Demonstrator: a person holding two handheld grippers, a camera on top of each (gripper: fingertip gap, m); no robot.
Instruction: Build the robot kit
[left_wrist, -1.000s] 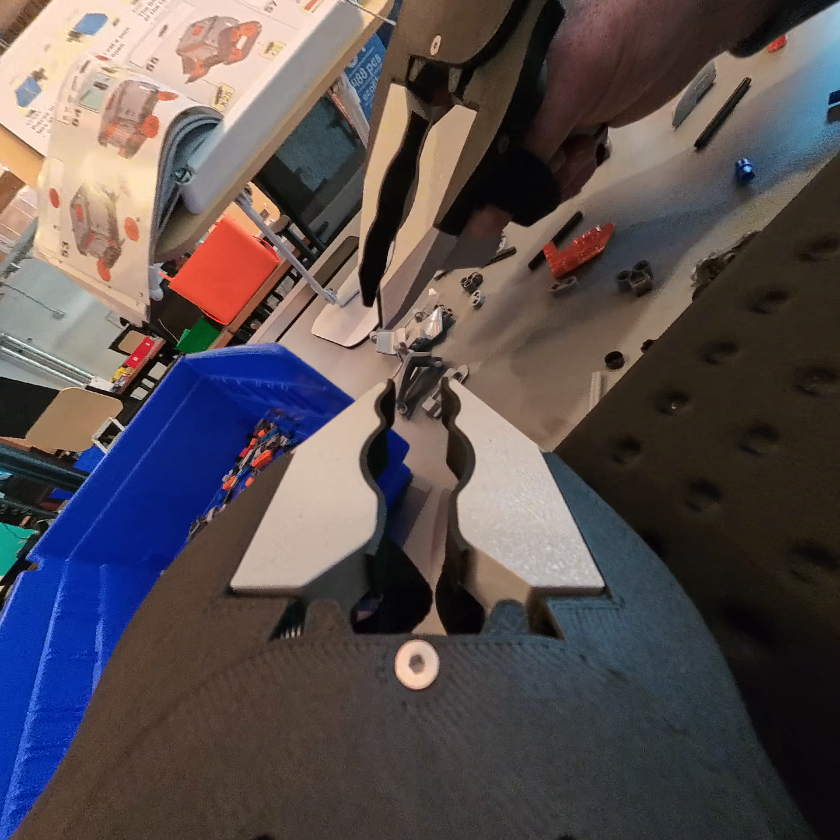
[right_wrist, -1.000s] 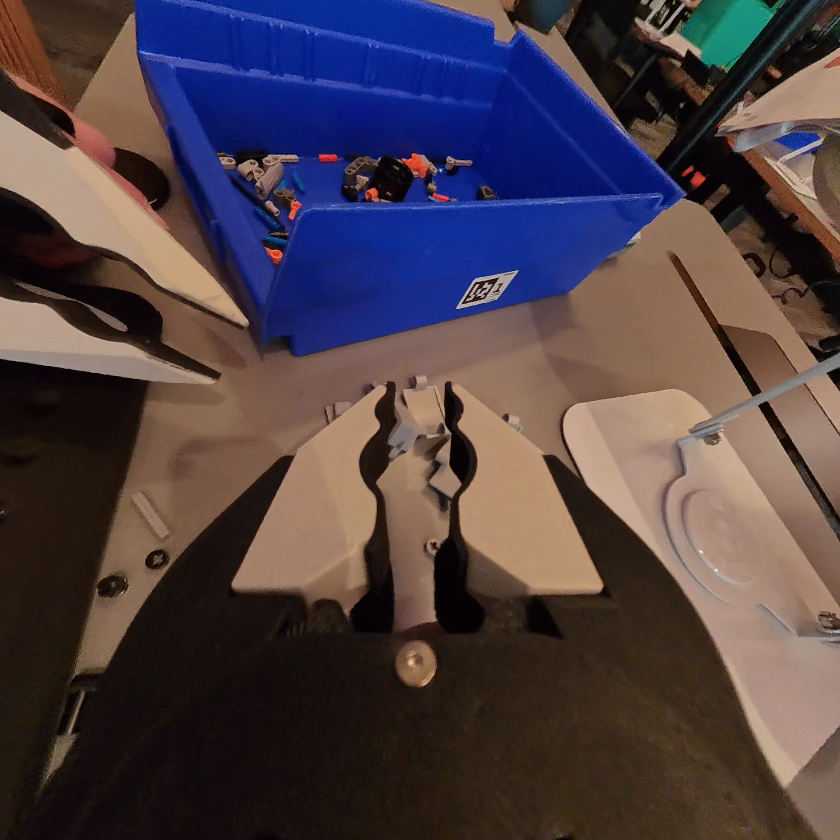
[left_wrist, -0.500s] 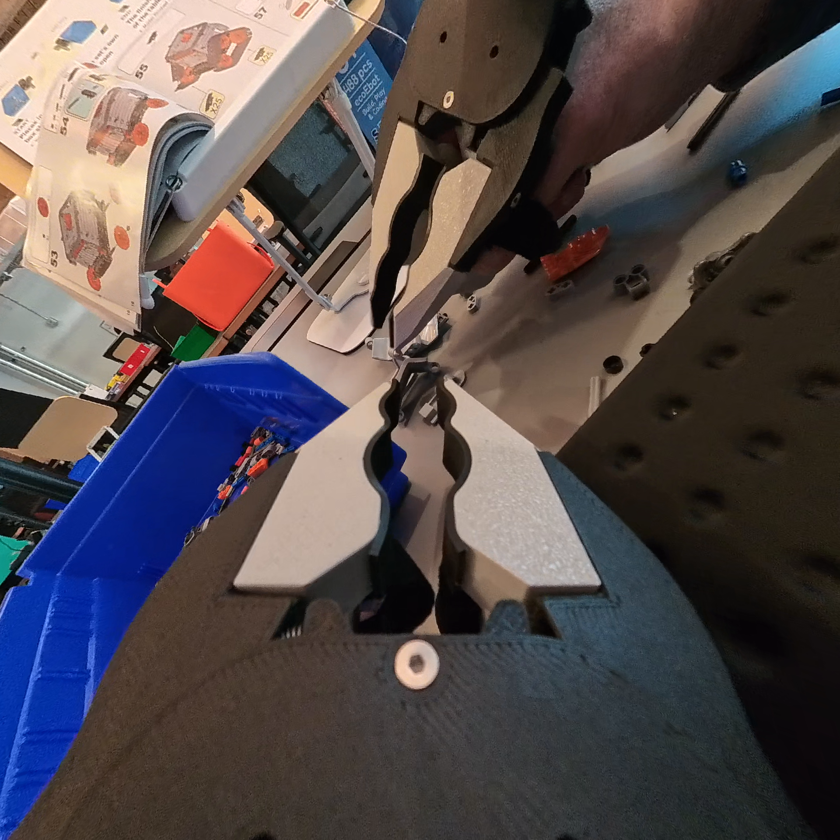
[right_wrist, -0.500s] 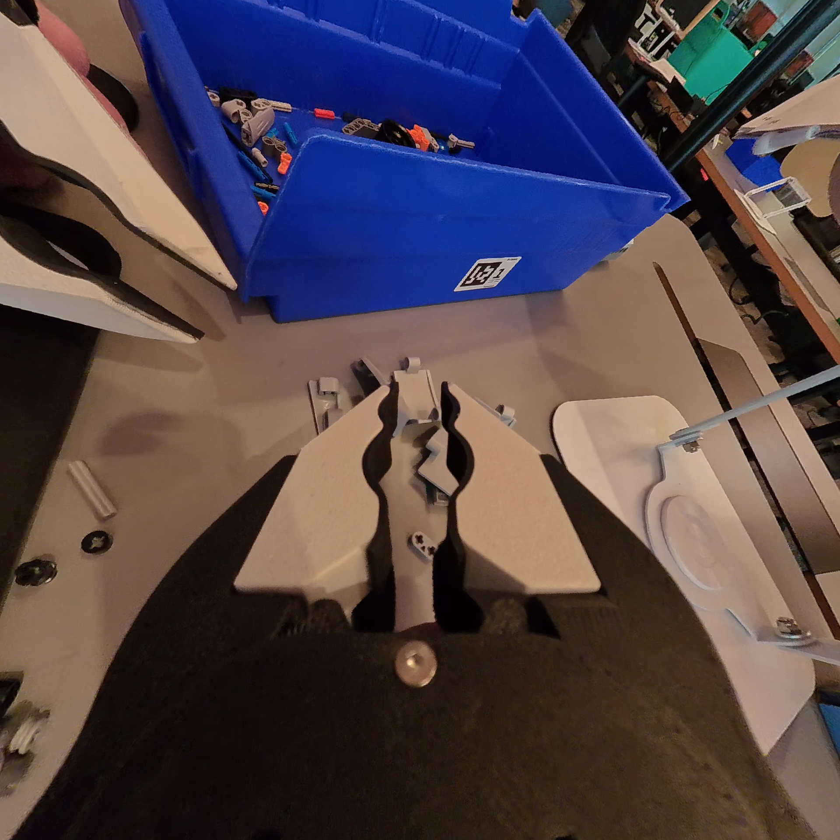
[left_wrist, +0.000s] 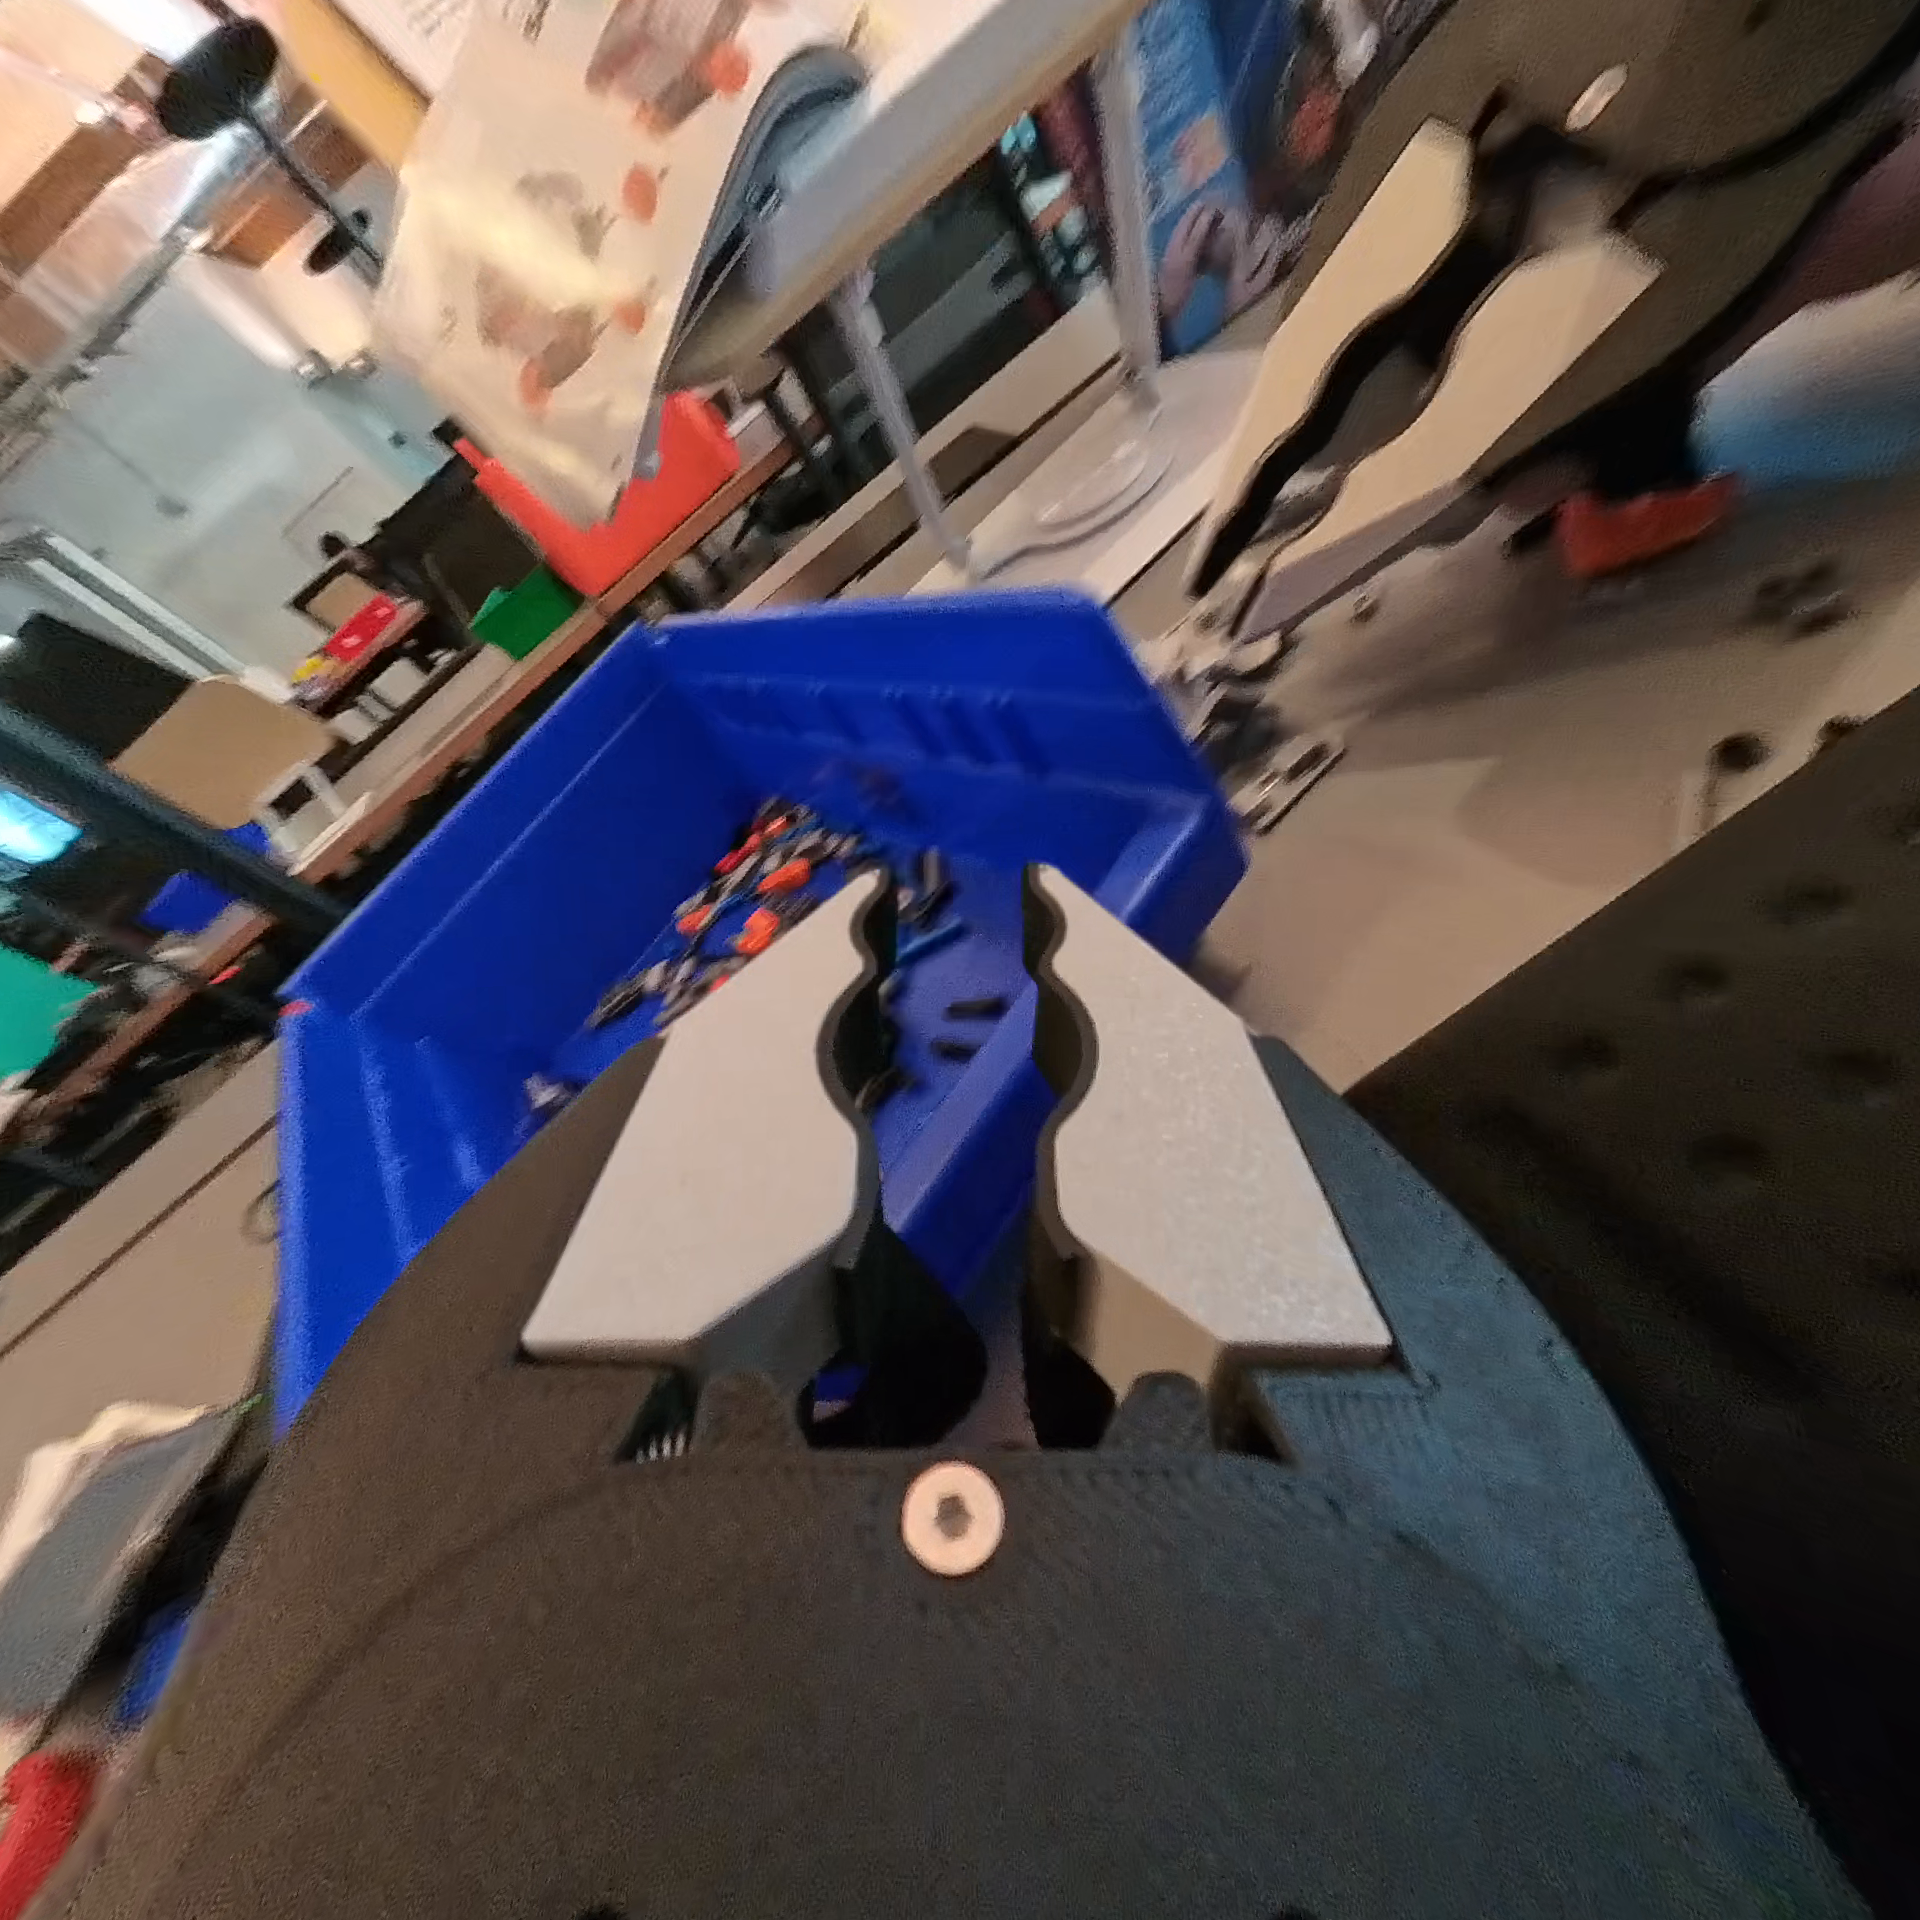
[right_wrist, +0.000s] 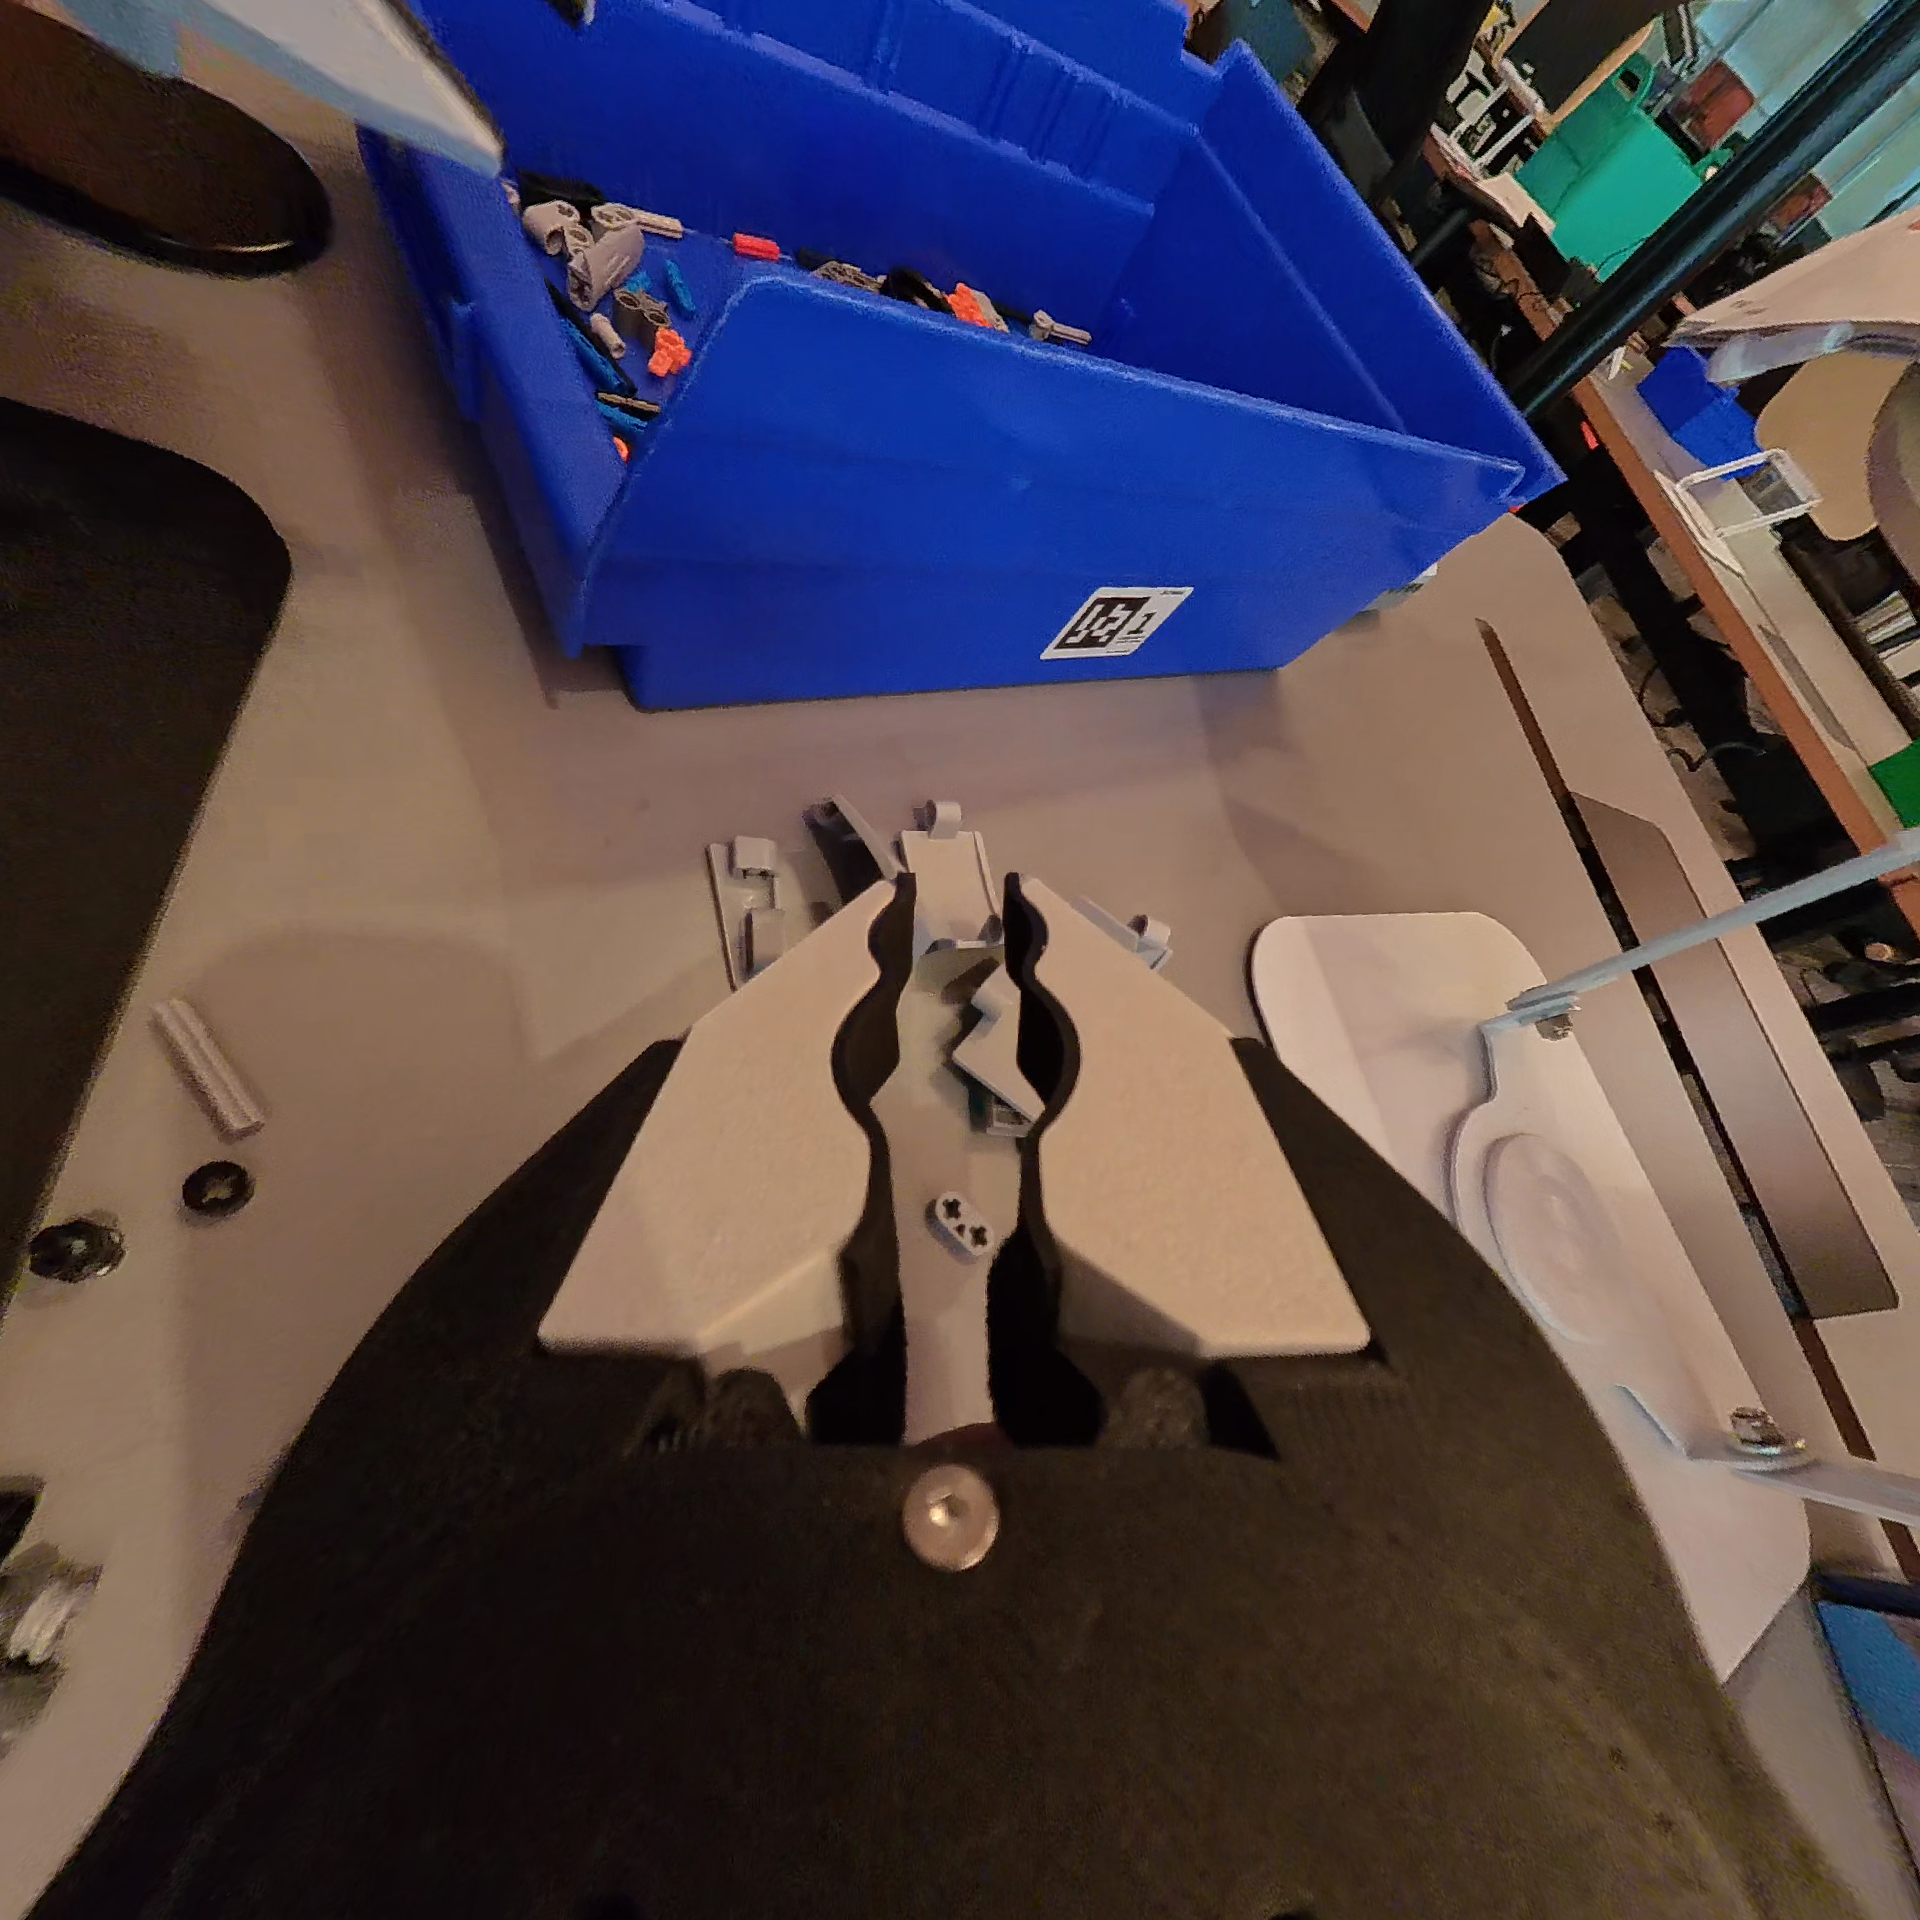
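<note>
My left gripper (left_wrist: 956, 883) is open with a narrow gap and holds nothing. It hangs over the near side of a blue bin (left_wrist: 468, 1039) that holds several small orange, grey and black parts (left_wrist: 748, 914). This view is blurred. My right gripper (right_wrist: 956, 891) is low over a small pile of grey plastic pieces in front of the bin (right_wrist: 935, 499). Its tips stand on either side of a grey panel piece (right_wrist: 940, 868). A stepped grey piece (right_wrist: 987, 1049) and a small connector (right_wrist: 961, 1226) lie under its fingers. The right gripper also shows in the left wrist view (left_wrist: 1231, 592).
A white stand base (right_wrist: 1382, 1039) lies right of the pile and carries an open booklet (left_wrist: 582, 208). A black mat (right_wrist: 104, 675) lies to the left. A grey rod (right_wrist: 208, 1065) and black rings (right_wrist: 216, 1184) lie beside it. An orange part (left_wrist: 1642, 520) lies farther off. Some 15 centimeters of space lies between my two pairs of fingers. The stepped grey piece (right_wrist: 987, 1049) is closer to my right gripper, around 5 centimeters from its tips; the left tips are 15 centimeters off. It turns up in the left wrist view (left_wrist: 1254, 656) as well.
My left gripper has swung away from the grey pile and now hangs over the blue bin. My right gripper moved in a little over the grey pieces, then held still.
</note>
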